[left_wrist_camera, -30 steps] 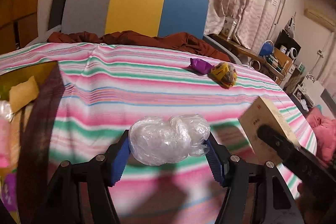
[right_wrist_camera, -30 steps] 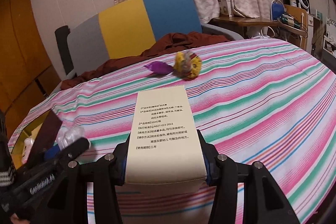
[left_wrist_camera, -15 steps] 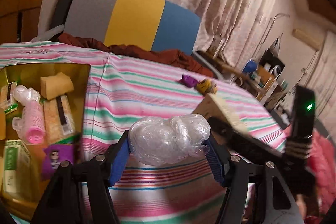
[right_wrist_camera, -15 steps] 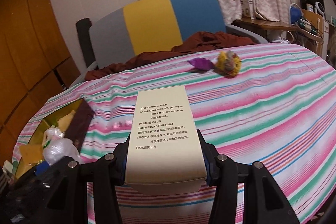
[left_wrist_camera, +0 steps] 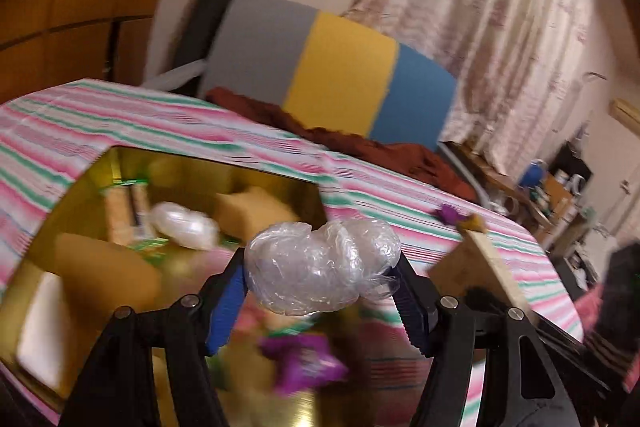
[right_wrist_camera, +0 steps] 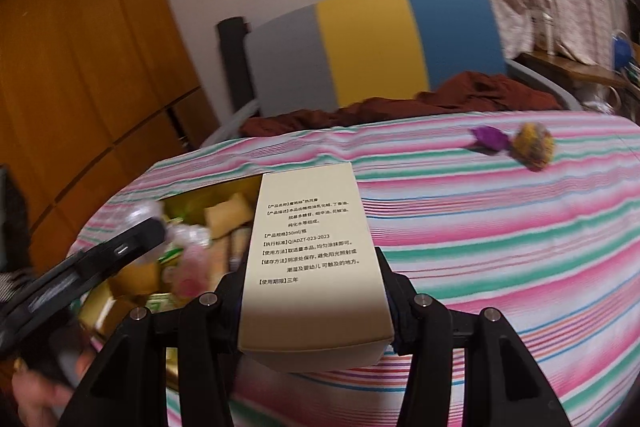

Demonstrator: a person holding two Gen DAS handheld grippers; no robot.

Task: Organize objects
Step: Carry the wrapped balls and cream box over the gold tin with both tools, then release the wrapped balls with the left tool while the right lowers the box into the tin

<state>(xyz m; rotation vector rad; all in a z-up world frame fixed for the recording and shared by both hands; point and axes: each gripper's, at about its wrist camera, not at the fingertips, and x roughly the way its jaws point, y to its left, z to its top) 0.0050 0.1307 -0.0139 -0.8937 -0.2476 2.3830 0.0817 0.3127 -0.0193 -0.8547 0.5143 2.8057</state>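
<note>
My left gripper (left_wrist_camera: pixel 320 287) is shut on a crumpled clear plastic bag (left_wrist_camera: pixel 320 267) and holds it above the near right part of a gold box (left_wrist_camera: pixel 100 171) filled with several items. My right gripper (right_wrist_camera: pixel 314 291) is shut on a cream carton (right_wrist_camera: pixel 312 247) with printed Chinese text, held above the striped tablecloth (right_wrist_camera: pixel 500 247) just right of the gold box (right_wrist_camera: pixel 188 197). The carton also shows in the left wrist view (left_wrist_camera: pixel 480 267). The left gripper's arm shows at the left of the right wrist view (right_wrist_camera: pixel 80 271).
A purple wrapper (right_wrist_camera: pixel 490 138) and a yellow crumpled wrapper (right_wrist_camera: pixel 534 145) lie on the far right of the cloth. A grey, yellow and blue chair back (right_wrist_camera: pixel 372 43) with a brown garment (right_wrist_camera: pixel 400 107) stands behind the table. The box holds sponges, packets and another plastic bundle (left_wrist_camera: pixel 184 225).
Both grippers have swung left toward the gold box with their loads. The plastic bag now hangs over the box; the carton is beside its right edge.
</note>
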